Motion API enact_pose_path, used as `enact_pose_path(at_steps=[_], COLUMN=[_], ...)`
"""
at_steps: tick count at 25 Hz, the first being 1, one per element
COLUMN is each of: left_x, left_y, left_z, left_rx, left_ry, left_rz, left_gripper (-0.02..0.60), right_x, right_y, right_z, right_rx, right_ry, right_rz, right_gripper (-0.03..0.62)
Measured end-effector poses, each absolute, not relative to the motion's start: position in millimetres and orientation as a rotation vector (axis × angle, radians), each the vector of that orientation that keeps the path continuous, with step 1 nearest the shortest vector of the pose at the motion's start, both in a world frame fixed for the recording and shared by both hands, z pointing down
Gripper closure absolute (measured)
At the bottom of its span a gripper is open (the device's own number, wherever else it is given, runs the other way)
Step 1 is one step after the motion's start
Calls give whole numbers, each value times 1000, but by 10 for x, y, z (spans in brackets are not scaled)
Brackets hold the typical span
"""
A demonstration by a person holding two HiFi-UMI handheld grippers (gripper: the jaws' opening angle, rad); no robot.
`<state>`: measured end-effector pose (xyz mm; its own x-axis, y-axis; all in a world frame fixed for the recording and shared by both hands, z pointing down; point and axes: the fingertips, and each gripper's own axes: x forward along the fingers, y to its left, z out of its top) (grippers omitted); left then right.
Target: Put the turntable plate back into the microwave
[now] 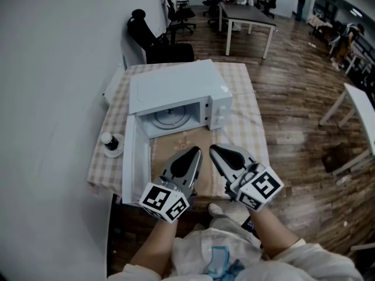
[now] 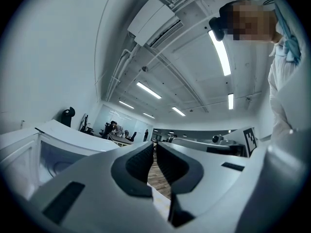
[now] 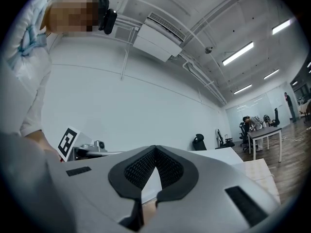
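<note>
Standing on a table [image 1: 253, 134] with a checked cloth, the white microwave [image 1: 176, 85] faces the person with its door [image 1: 130, 164] swung fully open towards the left. A round, pale plate [image 1: 170, 117] shows inside the oven, lying flat on the floor of the chamber, so the turntable plate looks to be back in place already. Whether it sits properly on its ring cannot be told from this far off. A brown mat [image 1: 179, 142] lies on the cloth just in front of the opening, and nothing rests on it.

Both claws hover low and close to the person, near the front edge of the table and well apart from the oven. The left gripper [image 1: 195, 151] has its pads almost together, with only a thin slit between them, and nothing is caught there. The right gripper [image 1: 213, 148] has its tips touching and it too carries nothing. Both point forward towards the open oven.

A small dark-capped jar [image 1: 108, 139] stands on a saucer at the table's left edge, beside the door and away from the work.

Judging by this, the placing is done. What seems left is to close the door, if that is wanted, since it hangs wide open
</note>
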<state>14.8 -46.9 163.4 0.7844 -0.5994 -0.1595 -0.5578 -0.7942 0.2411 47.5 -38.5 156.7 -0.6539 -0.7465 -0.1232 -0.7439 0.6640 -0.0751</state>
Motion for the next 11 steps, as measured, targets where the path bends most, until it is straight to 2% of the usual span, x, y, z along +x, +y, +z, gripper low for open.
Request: enact_pose_path(at_steps=[11], left_x=[190], left_y=[-495], left_z=[1705], left_rx=[2775], left_ry=[-913], left_rz=[-353], left_gripper=[565], right_x=[524], right_y=[-401], right_z=[1639], right_rx=[-1235], right_ry=[2727], right_rz=[-62], right_gripper=[563])
